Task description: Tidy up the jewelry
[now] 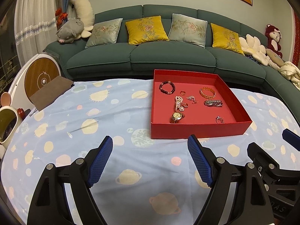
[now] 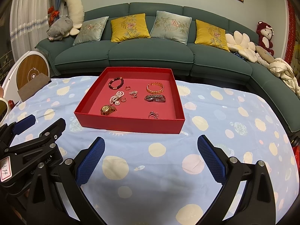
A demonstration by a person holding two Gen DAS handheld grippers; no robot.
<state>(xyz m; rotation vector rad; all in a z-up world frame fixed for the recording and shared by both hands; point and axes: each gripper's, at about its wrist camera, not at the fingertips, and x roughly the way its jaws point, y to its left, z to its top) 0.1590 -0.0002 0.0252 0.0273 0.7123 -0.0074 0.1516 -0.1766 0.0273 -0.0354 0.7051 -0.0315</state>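
Observation:
A red tray [image 1: 196, 130] [image 2: 129, 124] sits on the blue planet-print cloth and holds the jewelry. Inside lie a dark bead bracelet [image 1: 167, 87] [image 2: 116, 83], an orange bangle [image 1: 207, 92] [image 2: 155, 87], a pearl bracelet [image 1: 178, 102] [image 2: 117, 96], a gold watch [image 1: 176, 116] [image 2: 107, 109], a silver watch [image 1: 213, 103] [image 2: 155, 98] and small rings [image 1: 219, 120] [image 2: 153, 115]. My left gripper [image 1: 150, 142] is open and empty, in front of the tray. My right gripper [image 2: 151, 143] is open and empty, also short of the tray. Each gripper shows at the edge of the other's view.
A green sofa [image 1: 168, 56] with cushions and plush toys stands behind the table. A brown notebook [image 1: 52, 91] lies at the table's far left corner, next to a white round appliance [image 1: 37, 75]. A cream mirror [image 1: 7, 123] stands at the left edge.

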